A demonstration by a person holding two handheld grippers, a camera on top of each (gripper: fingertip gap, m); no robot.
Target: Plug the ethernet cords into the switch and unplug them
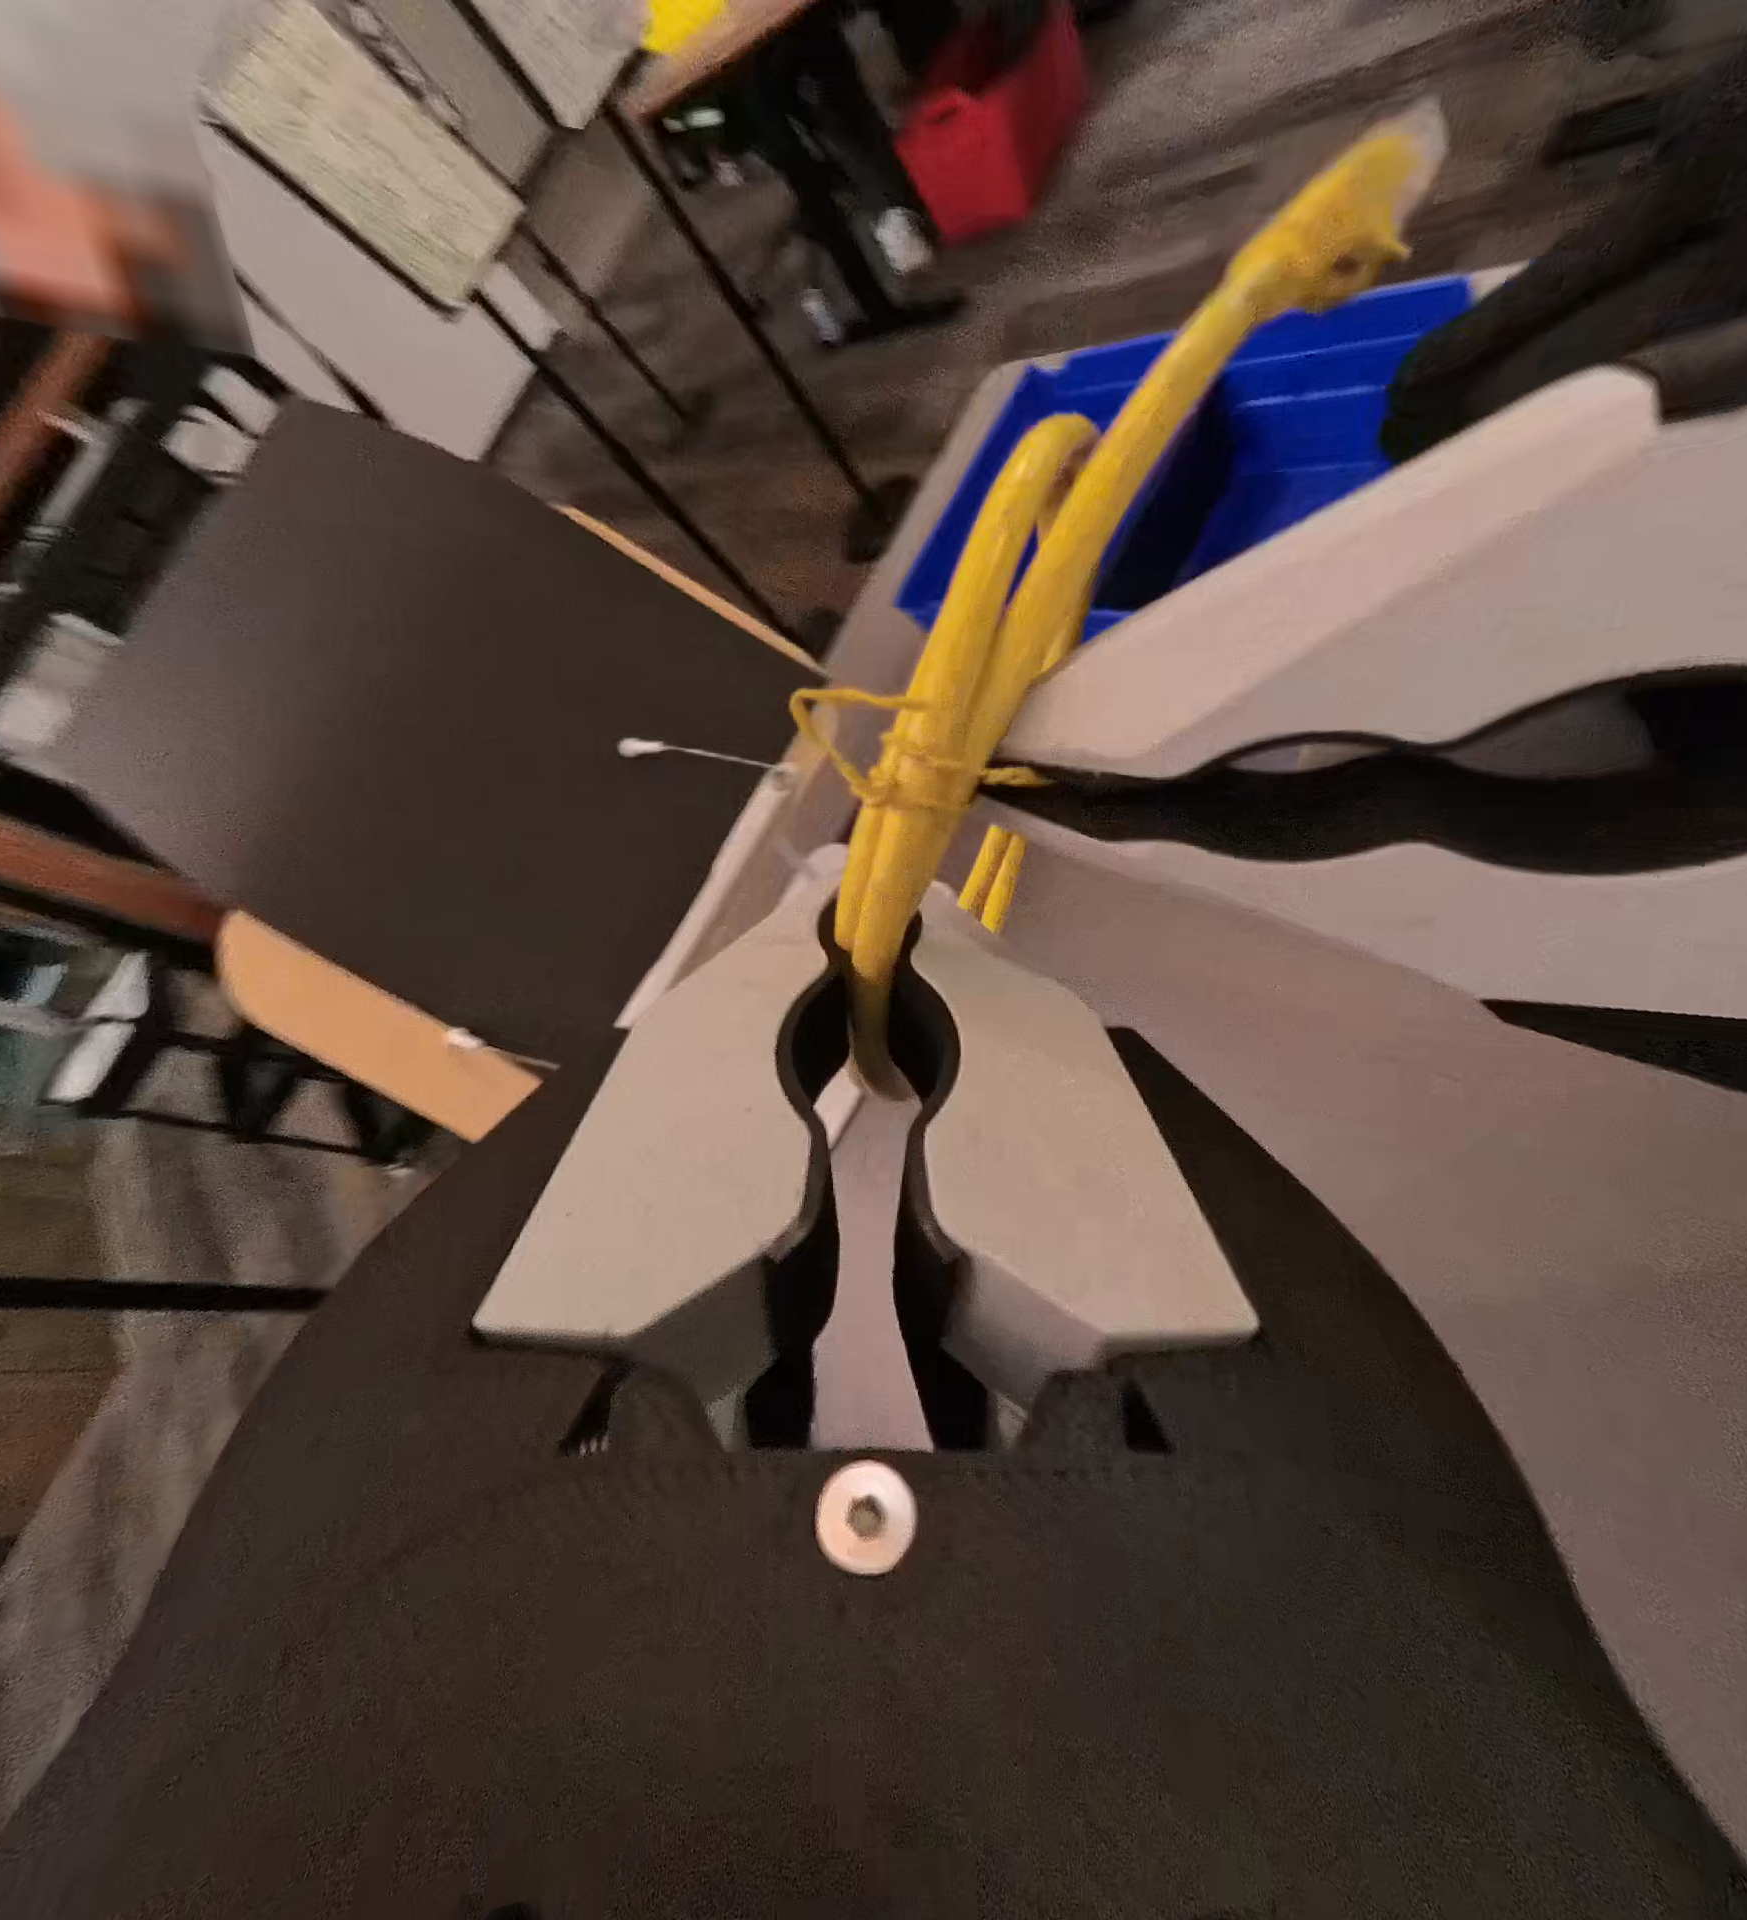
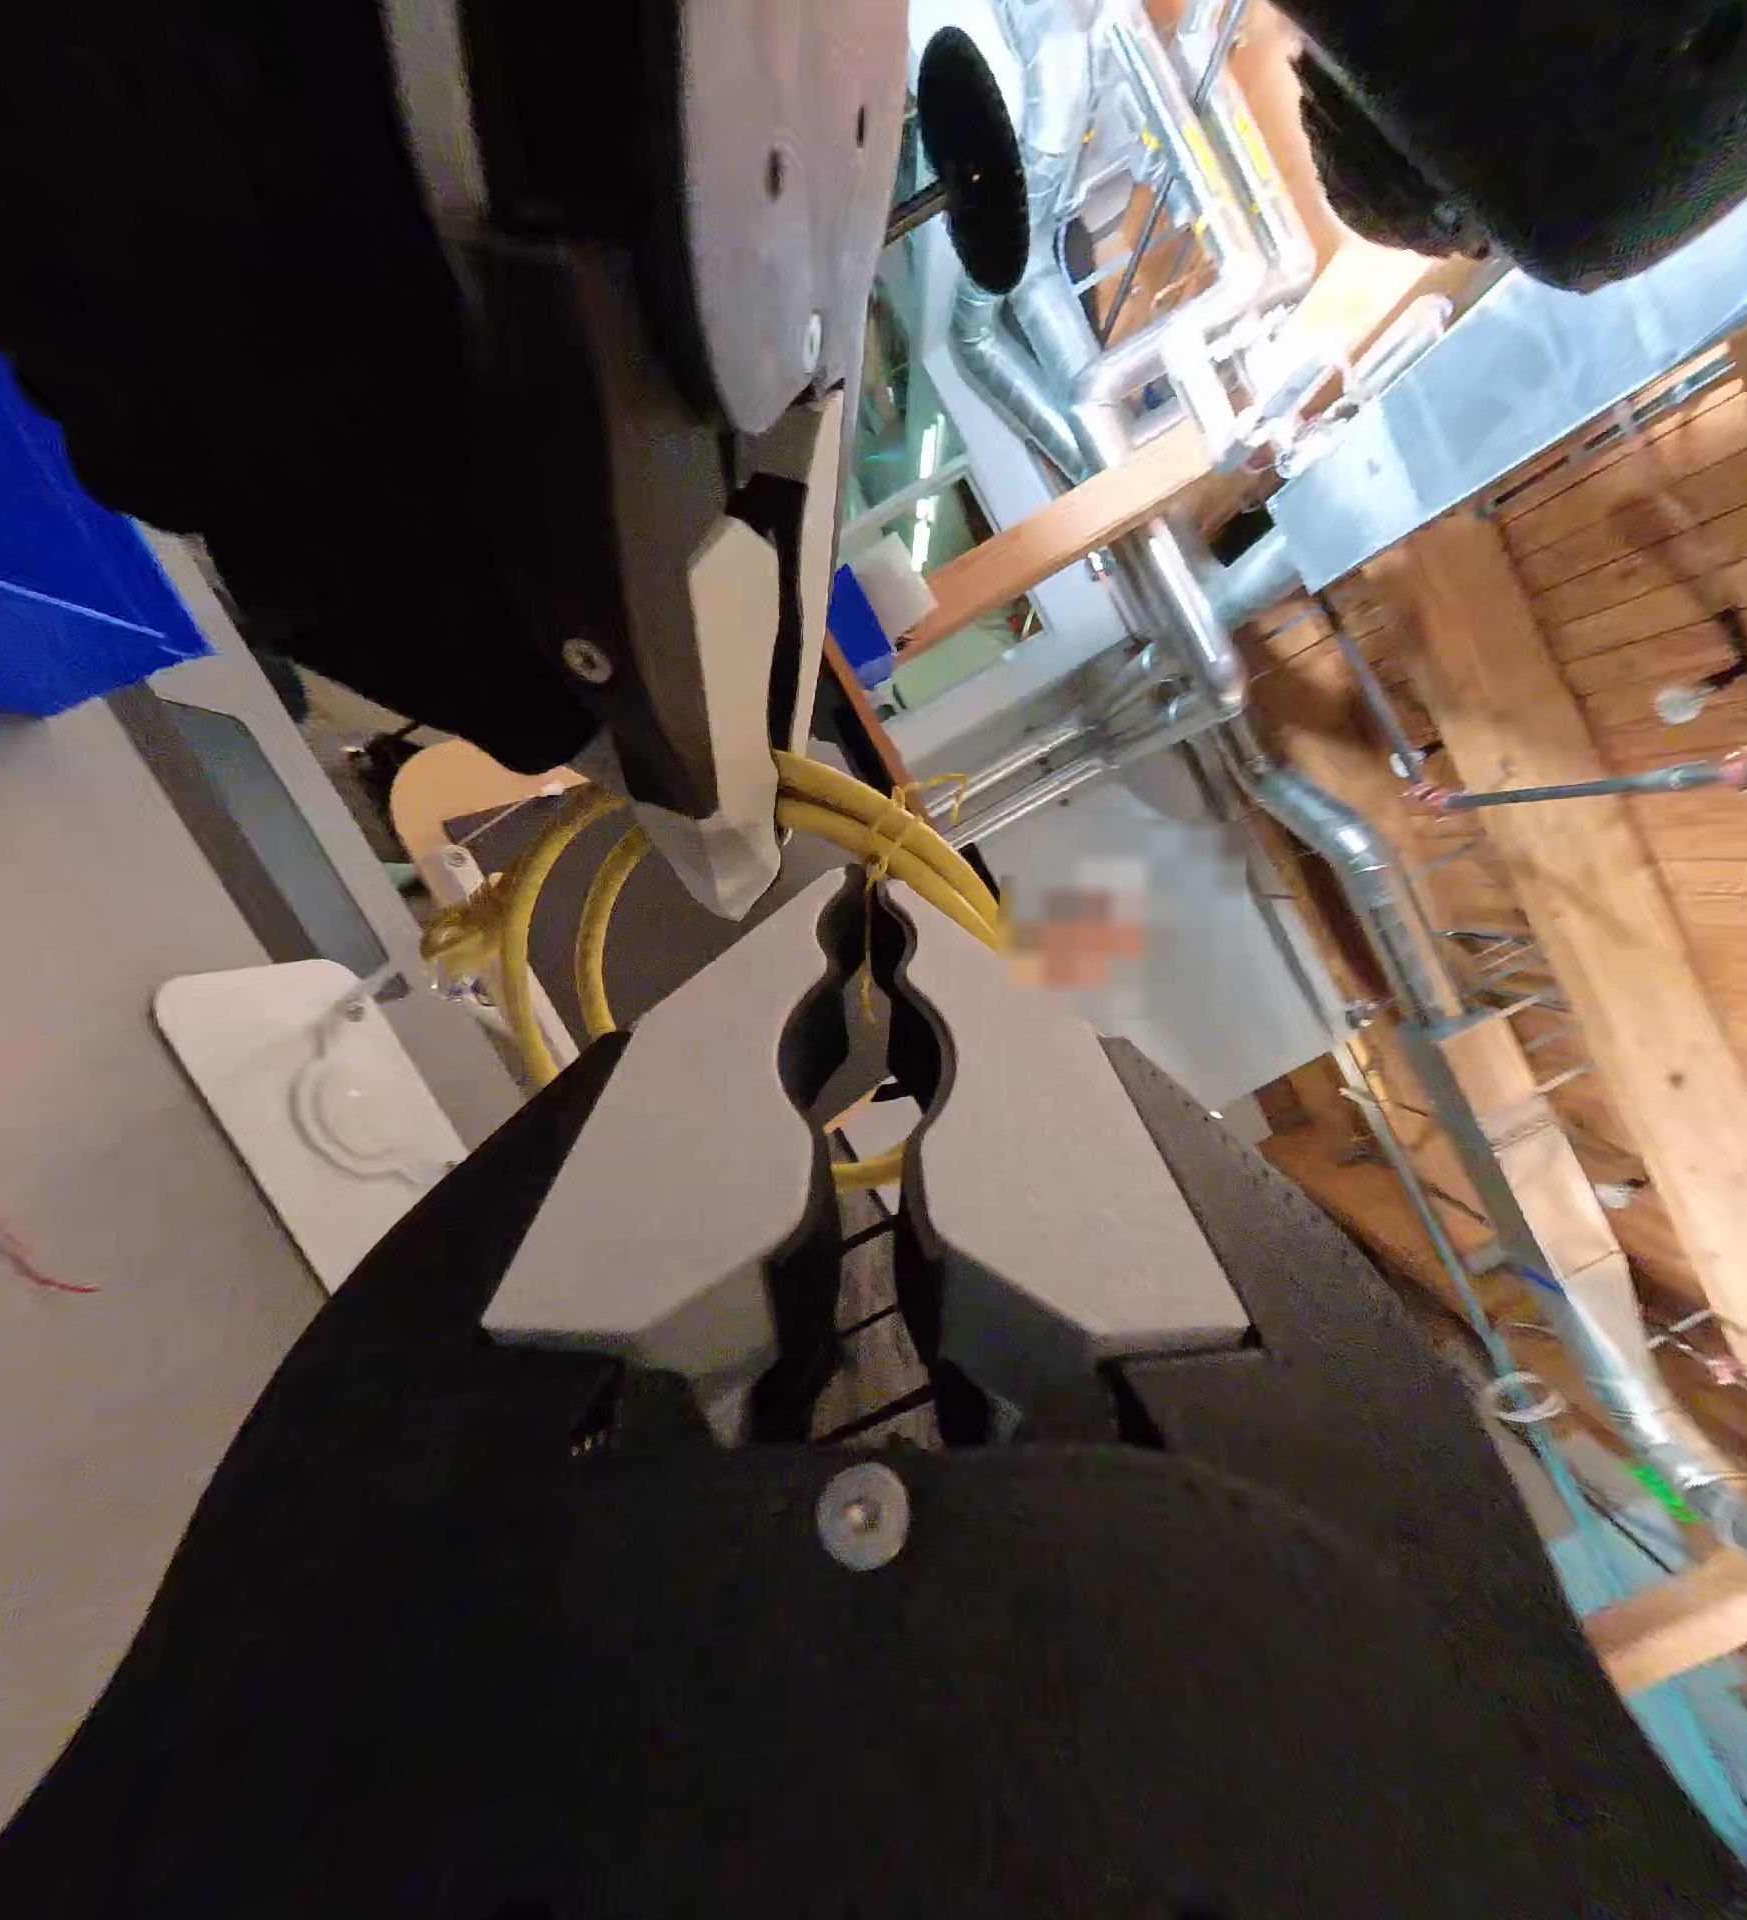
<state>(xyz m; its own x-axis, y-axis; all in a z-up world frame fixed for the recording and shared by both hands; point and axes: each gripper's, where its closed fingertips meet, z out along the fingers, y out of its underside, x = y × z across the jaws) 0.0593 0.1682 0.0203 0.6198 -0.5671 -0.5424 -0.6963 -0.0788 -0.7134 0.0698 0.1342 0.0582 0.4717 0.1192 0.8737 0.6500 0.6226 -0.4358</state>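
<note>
A coiled yellow ethernet cord [image 1: 1087, 488] is bound by a thin yellow twist tie [image 1: 900, 784]. Its plug [image 1: 1352, 218] sticks up at the top. My left gripper [image 1: 877, 914] is shut on the cord bundle just below the tie. My right gripper [image 1: 994, 777] comes in from the right and is pinched on the tie's end. In the right wrist view the right gripper [image 2: 864, 894] holds the tie's tail [image 2: 867, 961], and the left gripper [image 2: 760, 842] clamps the cord [image 2: 926, 857] from above. The cord's loops [image 2: 594, 935] hang behind it. No switch is in view.
A blue bin [image 1: 1295, 416] stands on the grey table [image 2: 69, 935] behind the grippers; it also shows in the right wrist view [image 2: 7, 582]. A white plate-like piece [image 2: 308, 1101] and a thin red wire [image 2: 17, 1252] lie on the table. A dark table [image 1: 381, 675] is to the left.
</note>
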